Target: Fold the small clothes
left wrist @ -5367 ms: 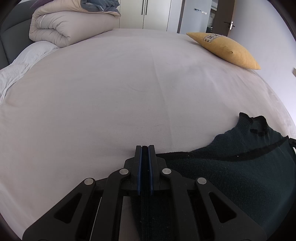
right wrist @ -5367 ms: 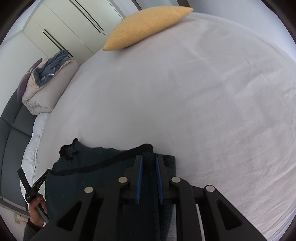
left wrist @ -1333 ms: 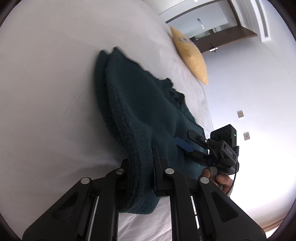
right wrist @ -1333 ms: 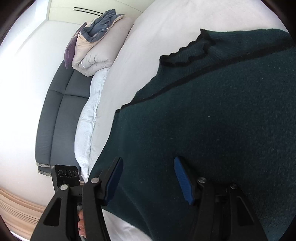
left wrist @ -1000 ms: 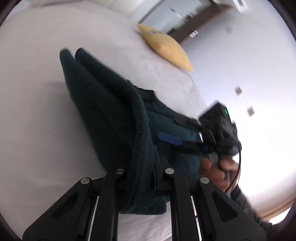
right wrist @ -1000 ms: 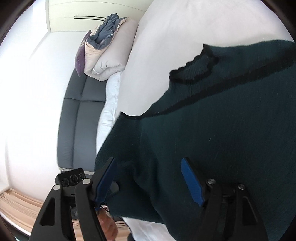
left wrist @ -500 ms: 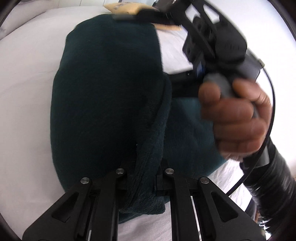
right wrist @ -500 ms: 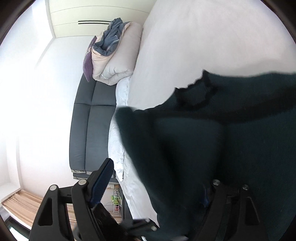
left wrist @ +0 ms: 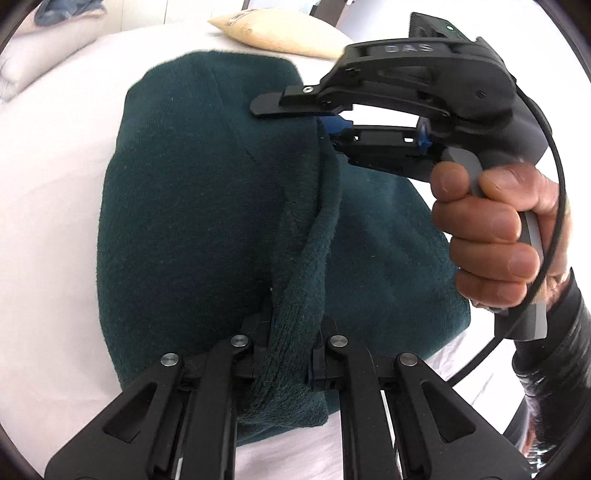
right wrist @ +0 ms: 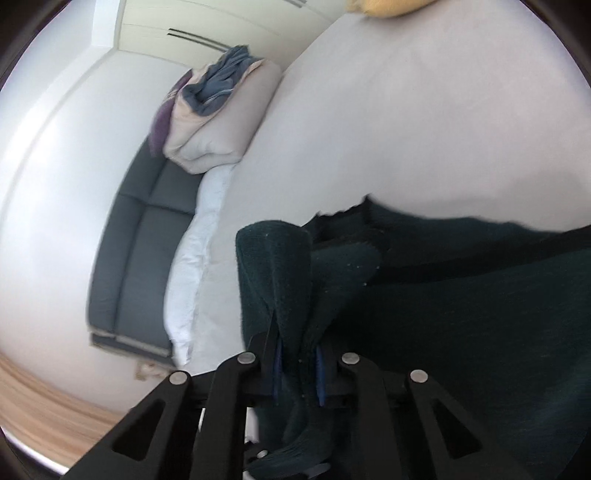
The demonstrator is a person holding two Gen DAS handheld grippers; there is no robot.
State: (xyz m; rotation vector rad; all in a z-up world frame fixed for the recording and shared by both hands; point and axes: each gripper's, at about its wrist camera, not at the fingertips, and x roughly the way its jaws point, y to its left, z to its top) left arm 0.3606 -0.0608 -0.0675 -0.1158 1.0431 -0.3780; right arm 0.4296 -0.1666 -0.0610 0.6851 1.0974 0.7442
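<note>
A thick folded edge of the dark green sweater (left wrist: pixel 192 206), which is spread on the white bed (left wrist: pixel 48 192), is clamped between the jaws of the left gripper (left wrist: pixel 286 356), while another bunched fold is pinched by the right gripper (right wrist: pixel 297 373), gripped by the right hand (left wrist: pixel 491 236).

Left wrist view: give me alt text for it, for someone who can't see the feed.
The left gripper is clamped on a thick folded edge of a dark green sweater lying on a white bed. The handheld right gripper pinches the same edge farther along; a yellow pillow lies behind.
</note>
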